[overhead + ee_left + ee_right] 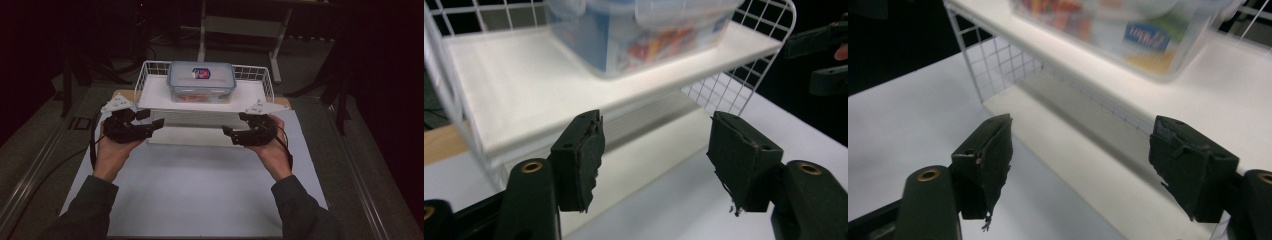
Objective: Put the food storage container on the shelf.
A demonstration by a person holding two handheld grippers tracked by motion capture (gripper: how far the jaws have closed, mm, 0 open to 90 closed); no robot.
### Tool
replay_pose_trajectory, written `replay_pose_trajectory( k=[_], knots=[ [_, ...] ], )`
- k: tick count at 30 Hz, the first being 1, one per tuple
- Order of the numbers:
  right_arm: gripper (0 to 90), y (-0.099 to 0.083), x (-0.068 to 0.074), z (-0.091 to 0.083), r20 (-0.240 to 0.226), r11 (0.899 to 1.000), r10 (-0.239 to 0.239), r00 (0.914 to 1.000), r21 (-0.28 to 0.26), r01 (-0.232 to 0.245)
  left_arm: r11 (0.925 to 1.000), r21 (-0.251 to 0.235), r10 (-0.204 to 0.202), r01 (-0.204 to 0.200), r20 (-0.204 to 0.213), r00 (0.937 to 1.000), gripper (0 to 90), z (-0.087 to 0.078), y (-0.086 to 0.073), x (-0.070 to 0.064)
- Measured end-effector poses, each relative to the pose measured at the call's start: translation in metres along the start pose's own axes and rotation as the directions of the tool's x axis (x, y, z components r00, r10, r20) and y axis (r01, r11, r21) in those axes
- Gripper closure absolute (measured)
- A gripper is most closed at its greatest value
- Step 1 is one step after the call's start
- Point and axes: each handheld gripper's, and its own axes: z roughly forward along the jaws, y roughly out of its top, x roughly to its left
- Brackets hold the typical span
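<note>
Left hand-held gripper [150, 126]: released, jaws spread wide with nothing between them, held in front of the left front corner of the white wire-sided shelf rack [142, 75]. Right hand-held gripper [231, 134]: likewise released and empty, held in front of the rack's right front corner. Both point inward toward each other, near the rack's front edge; neither touches it.

The clear rectangular plastic food container with a blue-rimmed clip lid [201, 82] sits upright on the rack's upper white board, toward the back and roughly centred. The left gripper view shows colourful packets inside it [659, 42]; what they are cannot be read. The right gripper view shows a printed label through its wall [1143, 37].

The rack stands at the far end of a white sheet covering the table [200, 190]. A lower white level lies beneath the board.

Assessment: the work appears to be at its opening. No grasp is made on the container or the rack. Remaining, by judgement: approach, closing on the container, and whatever lift or transfer is intended.
</note>
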Motion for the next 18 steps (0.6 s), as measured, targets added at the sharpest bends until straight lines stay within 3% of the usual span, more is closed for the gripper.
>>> replay_pose_trajectory(
  k=[8,14,18],
  knots=[
    [24.2,-0.034,0.002,-0.014,-0.023,1.000,0.016,0.9996,0.000,-0.016,0.9990,0.032,0.033,-0.032,-0.030,0.9990,34.4,-0.014,-0.042,-0.007],
    [23.8,-0.062,0.007,-0.026,-0.004,1.000,-0.006,1.0000,0.029,0.006,0.9981,0.051,0.036,-0.034,-0.054,0.9979,34.2,-0.026,-0.069,-0.007],
    [23.5,-0.084,0.007,-0.035,-0.022,0.999,0.032,0.9992,0.020,-0.032,0.9957,0.087,0.036,-0.032,-0.056,0.9978,34.2,-0.029,-0.092,-0.007]
  ],
)
